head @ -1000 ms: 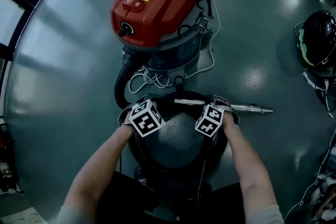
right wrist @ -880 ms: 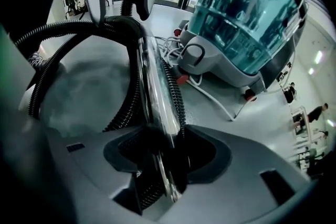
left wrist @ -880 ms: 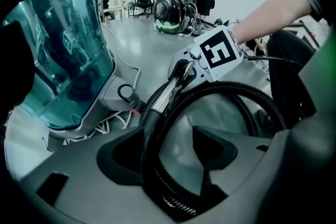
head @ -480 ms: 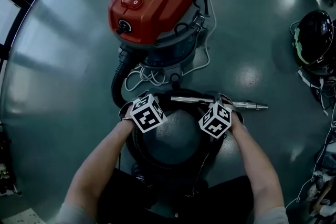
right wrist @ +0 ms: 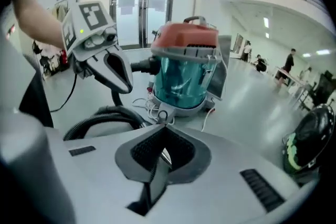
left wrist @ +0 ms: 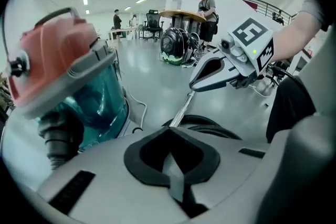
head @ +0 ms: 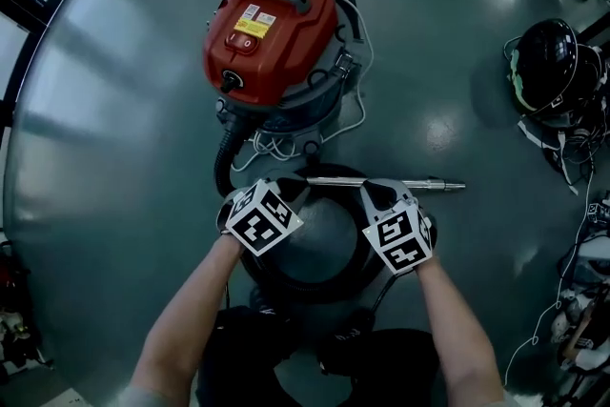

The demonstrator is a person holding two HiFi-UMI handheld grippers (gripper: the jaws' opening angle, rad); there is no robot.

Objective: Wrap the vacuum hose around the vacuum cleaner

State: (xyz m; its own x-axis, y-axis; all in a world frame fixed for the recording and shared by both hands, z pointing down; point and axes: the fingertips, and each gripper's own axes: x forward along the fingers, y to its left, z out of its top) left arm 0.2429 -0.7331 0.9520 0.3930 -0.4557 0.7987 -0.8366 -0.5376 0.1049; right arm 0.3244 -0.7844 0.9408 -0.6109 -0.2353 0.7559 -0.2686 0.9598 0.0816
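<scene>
Before vacuum cleaner [head: 272, 33] | left claw [left wrist: 169, 132], right claw [right wrist: 161, 132] pressed together | wand [head: 400, 183], hose [head: 221, 169] between | helmet [head: 545, 62] aside

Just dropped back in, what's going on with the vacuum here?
A person holds both grippers over the black hose, which lies coiled on the floor in front of the red vacuum cleaner, one end running up to it. The left gripper and right gripper both have jaws together, nothing visibly clamped. The metal wand lies on the floor just beyond them. No hose is wrapped round the vacuum yet.
</scene>
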